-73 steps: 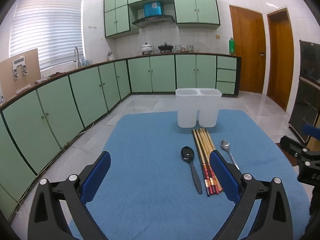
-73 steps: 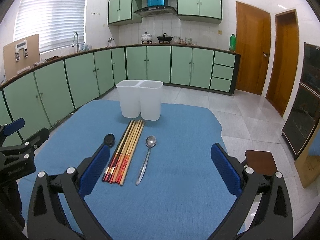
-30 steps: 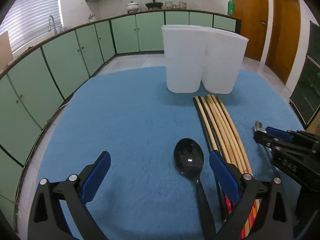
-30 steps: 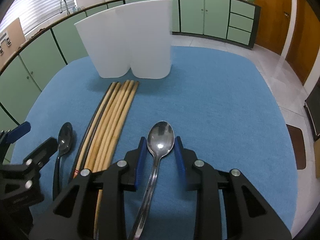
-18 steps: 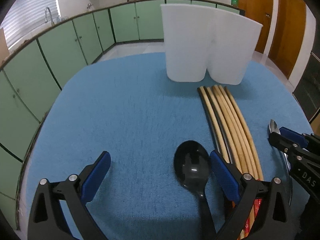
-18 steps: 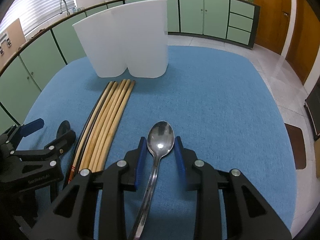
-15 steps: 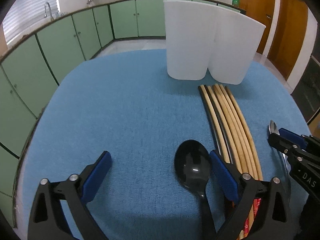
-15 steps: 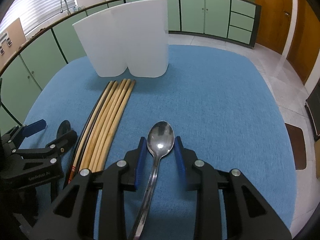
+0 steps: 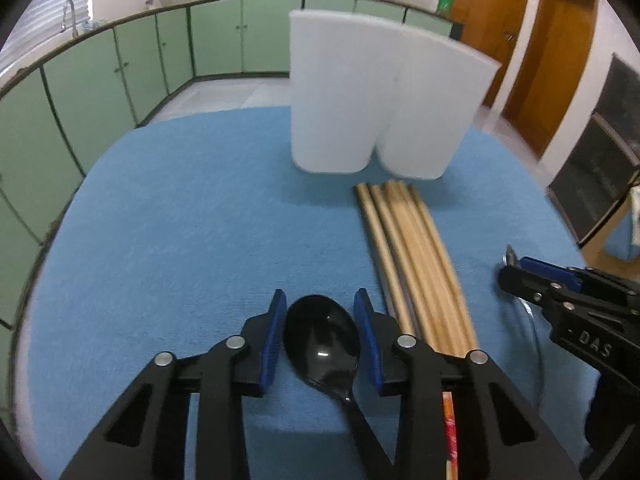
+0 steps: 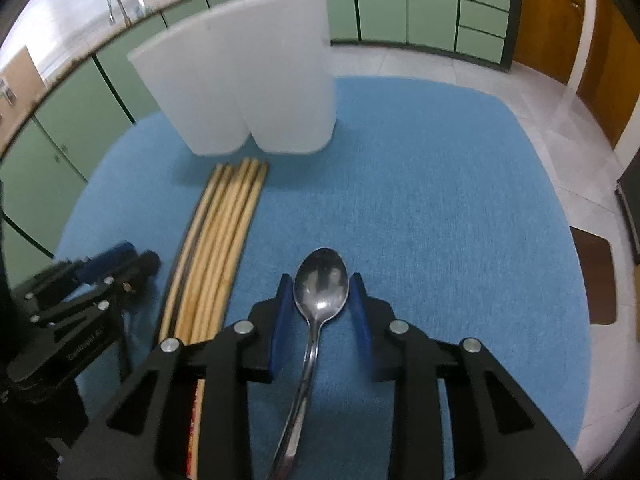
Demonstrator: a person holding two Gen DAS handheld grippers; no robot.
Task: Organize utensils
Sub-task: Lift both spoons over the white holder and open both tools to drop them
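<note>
Blue mat (image 9: 180,220): left gripper (image 9: 320,324) is clamped on the black spoon (image 9: 322,344), right gripper (image 10: 320,304) on the steel spoon (image 10: 320,288), likely bound for the white holder (image 9: 380,104); chopsticks (image 9: 412,256) lie between.

A: Black spoon (image 9: 322,346) and silver spoon (image 10: 320,286)?
B: Lay bowl-up on the blue mat (image 9: 180,240), bowls toward the holder, the black one left of the chopsticks (image 9: 412,256), the silver one right of them.
A: Chopsticks?
B: Wooden, bundled side by side, flat, tips just short of the holder.
A: White two-compartment holder (image 9: 372,100)?
B: Stood upright at the mat's far end.
</note>
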